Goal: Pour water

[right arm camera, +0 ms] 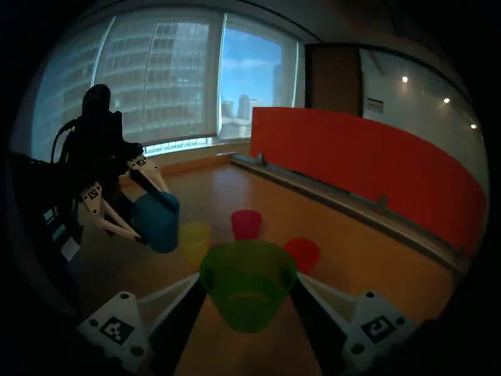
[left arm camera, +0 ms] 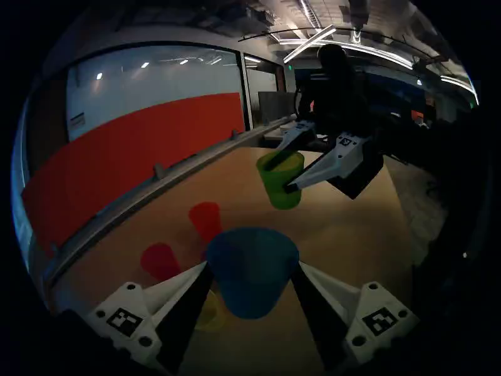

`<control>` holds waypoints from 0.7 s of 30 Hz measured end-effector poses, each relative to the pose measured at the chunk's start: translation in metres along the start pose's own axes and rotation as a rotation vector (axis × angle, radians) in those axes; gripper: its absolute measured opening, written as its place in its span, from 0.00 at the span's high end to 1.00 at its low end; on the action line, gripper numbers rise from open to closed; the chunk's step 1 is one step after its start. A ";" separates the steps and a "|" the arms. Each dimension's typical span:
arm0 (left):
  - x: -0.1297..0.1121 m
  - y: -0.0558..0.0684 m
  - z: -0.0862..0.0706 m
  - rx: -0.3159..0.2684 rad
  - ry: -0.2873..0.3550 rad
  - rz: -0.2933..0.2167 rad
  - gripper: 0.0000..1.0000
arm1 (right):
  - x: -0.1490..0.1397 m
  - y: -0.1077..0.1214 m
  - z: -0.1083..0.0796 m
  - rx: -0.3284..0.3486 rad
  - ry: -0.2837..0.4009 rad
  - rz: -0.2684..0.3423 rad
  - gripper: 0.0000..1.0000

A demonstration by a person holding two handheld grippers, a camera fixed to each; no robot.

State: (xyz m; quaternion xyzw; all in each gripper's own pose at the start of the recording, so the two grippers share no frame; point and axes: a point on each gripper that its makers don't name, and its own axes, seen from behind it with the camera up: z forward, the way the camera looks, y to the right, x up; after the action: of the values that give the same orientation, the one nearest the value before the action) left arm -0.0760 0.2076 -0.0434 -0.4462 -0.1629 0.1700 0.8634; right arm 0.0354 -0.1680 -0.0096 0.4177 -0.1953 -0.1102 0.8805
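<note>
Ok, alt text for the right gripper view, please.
The right gripper grips a green cup in the foreground. On the wooden table beyond stand a yellow cup, a pink cup and a red cup; at left, the left gripper holds a blue cup.

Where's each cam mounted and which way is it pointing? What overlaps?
Left gripper view: rides the left hand-held gripper, looking along its fingers past the held blue cup, towards the red partition and the person; own fingers show.
Right gripper view: rides the right hand-held gripper, holding the green cup, facing the windows; own fingers show.
Shared: both cups, table, partition; each sees the other hand-held gripper.
</note>
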 end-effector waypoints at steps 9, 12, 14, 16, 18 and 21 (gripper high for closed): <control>-0.026 0.009 0.009 -0.039 -0.076 0.032 0.14 | -0.016 -0.001 0.008 0.012 -0.050 -0.011 0.11; -0.032 0.013 0.013 -0.056 -0.094 0.036 0.14 | -0.022 -0.001 0.011 0.016 -0.063 -0.015 0.11; -0.037 0.015 0.015 -0.064 -0.107 0.038 0.14 | -0.025 -0.001 0.013 0.018 -0.071 -0.015 0.10; -0.041 0.017 0.017 -0.070 -0.118 0.038 0.14 | -0.028 -0.002 0.015 0.021 -0.077 -0.014 0.10; -0.046 0.018 0.019 -0.077 -0.129 0.038 0.14 | -0.030 -0.002 0.017 0.024 -0.082 -0.014 0.11; -0.052 0.020 0.022 -0.086 -0.139 0.034 0.14 | -0.035 -0.002 0.020 0.027 -0.092 -0.015 0.11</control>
State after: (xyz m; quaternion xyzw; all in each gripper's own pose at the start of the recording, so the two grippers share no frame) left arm -0.1344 0.2115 -0.0550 -0.4727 -0.2221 0.2081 0.8270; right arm -0.0045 -0.1707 -0.0086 0.4253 -0.2338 -0.1333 0.8641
